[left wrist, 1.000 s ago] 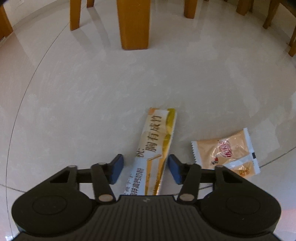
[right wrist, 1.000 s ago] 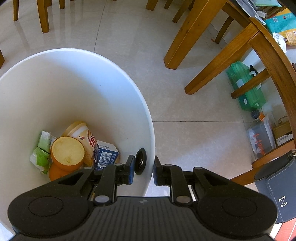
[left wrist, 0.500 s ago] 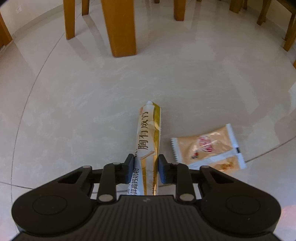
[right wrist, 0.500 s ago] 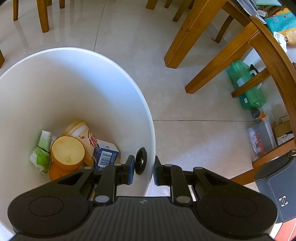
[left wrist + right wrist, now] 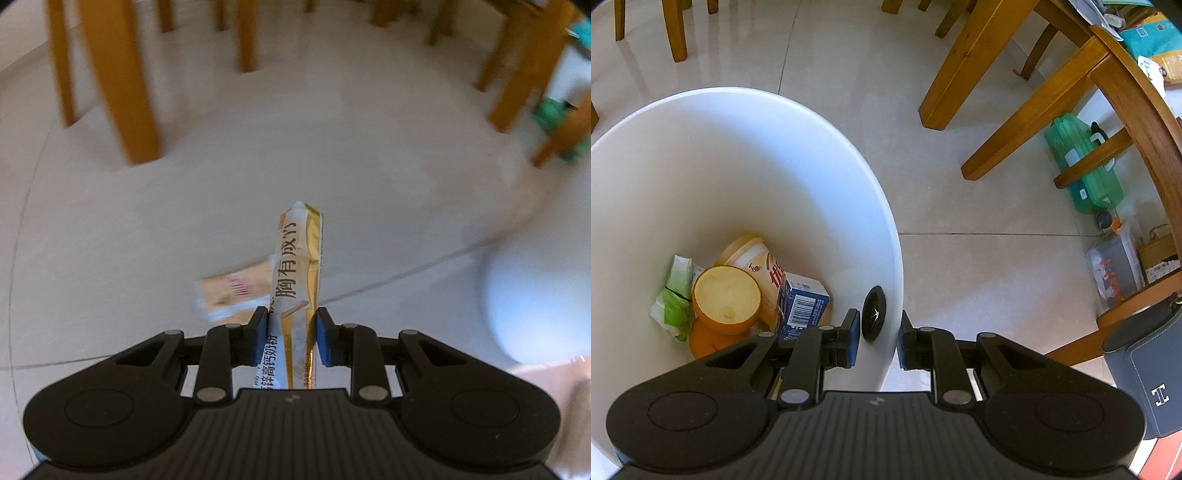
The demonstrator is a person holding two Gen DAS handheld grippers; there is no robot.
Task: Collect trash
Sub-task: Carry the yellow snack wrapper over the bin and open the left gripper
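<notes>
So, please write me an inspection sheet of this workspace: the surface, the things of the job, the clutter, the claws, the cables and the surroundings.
Surface: pale tiled floor, glossy, thin grout lines.
Job's things: long gold-and-white wrapper in the left claw; small orange sachet on the floor behind it; white bin holding a cup, a blue carton, green wrappers and orange round pieces.
Clutter: green plastic case, clear box and dark blue bag under the furniture.
Claws: left claw shut on the wrapper; right claw shut on the bin's rim.
Cables: nothing seen.
Surroundings: wooden table and chair legs.
</notes>
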